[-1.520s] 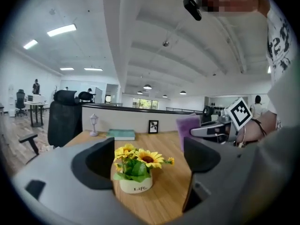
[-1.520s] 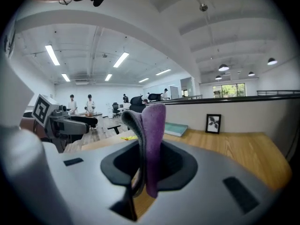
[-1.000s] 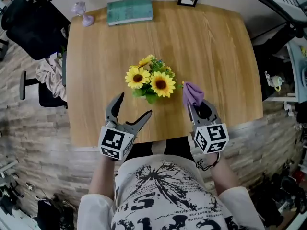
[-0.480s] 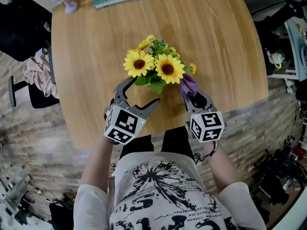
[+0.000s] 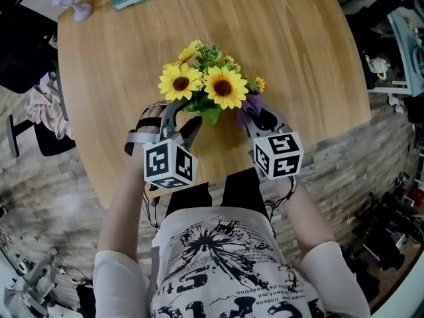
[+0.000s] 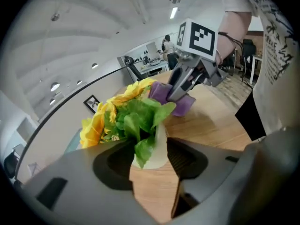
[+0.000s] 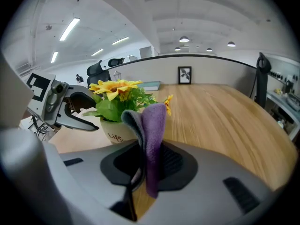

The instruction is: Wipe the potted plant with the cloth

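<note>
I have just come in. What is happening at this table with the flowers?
A person holds a gripper in each hand over the wooden table. The left gripper has just been closing its jaws and now grips the white pot of the sunflowers. The right gripper is shut on a purple cloth, close beside the sunflowers. Whether the cloth touches them I cannot tell.

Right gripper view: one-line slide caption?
Right claw shut on a folded purple-and-grey cloth, facing yellow sunflowers in a white pot on the light wooden table.
</note>
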Motion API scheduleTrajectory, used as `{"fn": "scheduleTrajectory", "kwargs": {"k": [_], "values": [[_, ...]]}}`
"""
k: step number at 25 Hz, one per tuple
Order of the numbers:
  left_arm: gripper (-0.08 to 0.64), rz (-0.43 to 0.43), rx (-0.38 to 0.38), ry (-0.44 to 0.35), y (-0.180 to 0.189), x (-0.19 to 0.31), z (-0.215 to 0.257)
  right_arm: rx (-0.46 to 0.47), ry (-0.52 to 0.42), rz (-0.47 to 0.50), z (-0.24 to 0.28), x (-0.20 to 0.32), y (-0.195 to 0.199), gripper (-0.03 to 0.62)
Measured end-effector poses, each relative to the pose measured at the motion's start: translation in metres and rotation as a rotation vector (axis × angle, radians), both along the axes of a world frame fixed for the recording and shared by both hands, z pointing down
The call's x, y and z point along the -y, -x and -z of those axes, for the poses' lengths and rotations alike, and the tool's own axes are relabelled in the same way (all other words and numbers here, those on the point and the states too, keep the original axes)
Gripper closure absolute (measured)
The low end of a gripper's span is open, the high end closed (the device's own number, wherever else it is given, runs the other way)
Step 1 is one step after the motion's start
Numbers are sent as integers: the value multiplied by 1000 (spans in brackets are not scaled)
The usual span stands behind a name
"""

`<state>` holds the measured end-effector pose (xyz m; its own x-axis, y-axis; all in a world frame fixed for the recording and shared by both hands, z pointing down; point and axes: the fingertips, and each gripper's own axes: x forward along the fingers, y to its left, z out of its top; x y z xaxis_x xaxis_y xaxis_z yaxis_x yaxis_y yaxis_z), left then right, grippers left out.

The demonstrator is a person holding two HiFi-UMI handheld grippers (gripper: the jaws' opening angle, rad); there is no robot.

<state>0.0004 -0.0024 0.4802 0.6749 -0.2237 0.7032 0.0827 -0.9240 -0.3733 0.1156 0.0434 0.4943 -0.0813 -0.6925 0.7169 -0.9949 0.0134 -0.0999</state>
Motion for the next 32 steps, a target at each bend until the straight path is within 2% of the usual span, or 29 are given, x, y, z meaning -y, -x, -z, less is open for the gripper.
{"fn": "scheduleTrajectory", "kwargs": {"k": [2,5,9,15,23,32], "values": [[384,4,-11,15,0,5,-1,-8,20,7,-4,6,1,508],[439,-14,-24,69,0,2,-5,-26,26,18,-6,16,0,508],[445,-30,-60,128,-1,1,-4,-74,38,30,-7,30,-6,507],[453,-44,-97,207,-2,3,-4,-163,107,122,-23,46,-1,506],[457,-40,-117,224,-3,2,-1,-196,124,231,-29,44,24,508],[460,-52,-132,243,-2,2,-2,-205,159,270,-31,17,54,508]]}}
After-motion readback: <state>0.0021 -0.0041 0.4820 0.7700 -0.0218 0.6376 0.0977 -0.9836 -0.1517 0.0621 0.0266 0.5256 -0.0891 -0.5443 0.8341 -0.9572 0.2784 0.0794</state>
